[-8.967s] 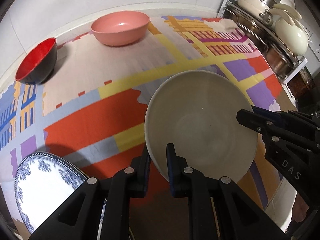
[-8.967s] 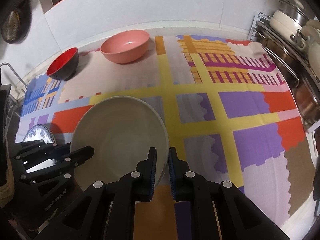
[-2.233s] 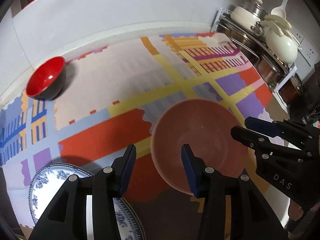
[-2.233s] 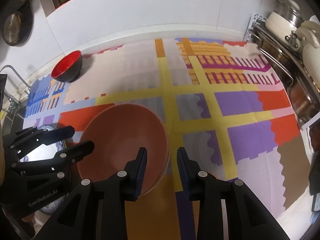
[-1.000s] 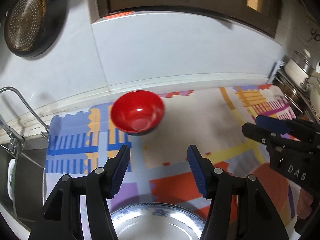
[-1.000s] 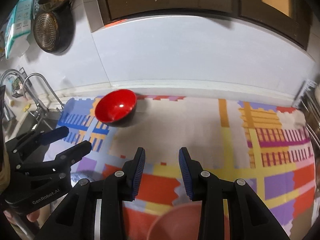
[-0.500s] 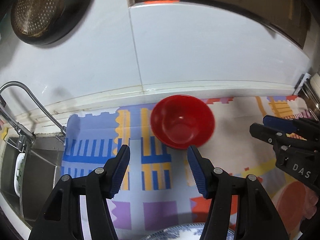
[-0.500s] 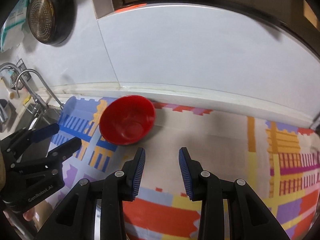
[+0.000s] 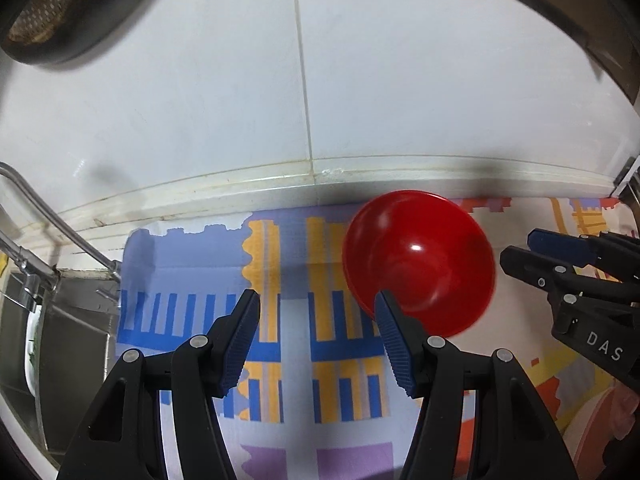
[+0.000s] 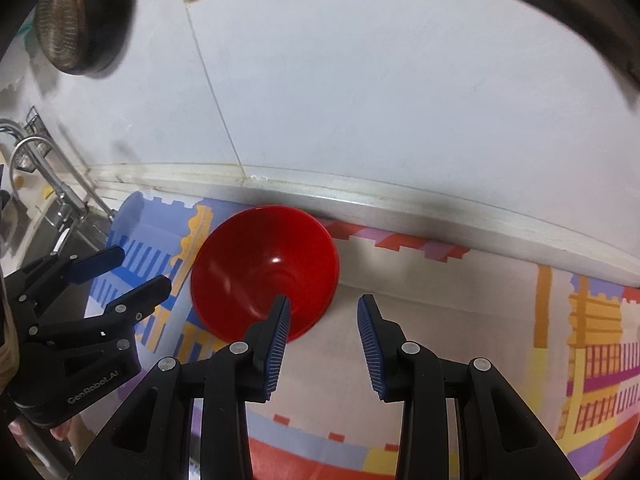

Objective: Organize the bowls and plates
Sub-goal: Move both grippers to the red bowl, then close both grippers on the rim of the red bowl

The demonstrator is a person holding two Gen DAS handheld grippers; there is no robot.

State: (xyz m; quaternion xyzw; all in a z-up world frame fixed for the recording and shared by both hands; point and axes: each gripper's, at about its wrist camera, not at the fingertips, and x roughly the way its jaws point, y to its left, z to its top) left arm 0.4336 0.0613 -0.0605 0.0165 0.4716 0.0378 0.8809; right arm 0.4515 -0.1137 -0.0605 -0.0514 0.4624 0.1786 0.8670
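A red bowl (image 9: pixel 420 264) with a dark outside stands upright on the colourful mat (image 9: pixel 280 360), close to the white back wall. My left gripper (image 9: pixel 316 308) is open and empty, just left of the bowl, with its right finger overlapping the near rim in the picture. From the right wrist view the same red bowl (image 10: pixel 264 268) lies ahead and to the left. My right gripper (image 10: pixel 323 308) is open and empty, its left finger in front of the bowl's near right edge. Each gripper shows in the other's view: the right gripper (image 9: pixel 518 246), the left gripper (image 10: pixel 142 268).
A steel sink with a tap (image 9: pixel 28 268) borders the mat on the left. The tiled wall (image 10: pixel 360 100) rises just behind the bowl. A strainer (image 10: pixel 68 28) hangs on the wall at top left. A pink bowl's edge (image 9: pixel 616 416) shows at the lower right.
Both grippers have moved toward the back wall and down, so the red bowl looms larger and nearer. The blue-patterned plate has dropped out of view. Jaw widths are unchanged.
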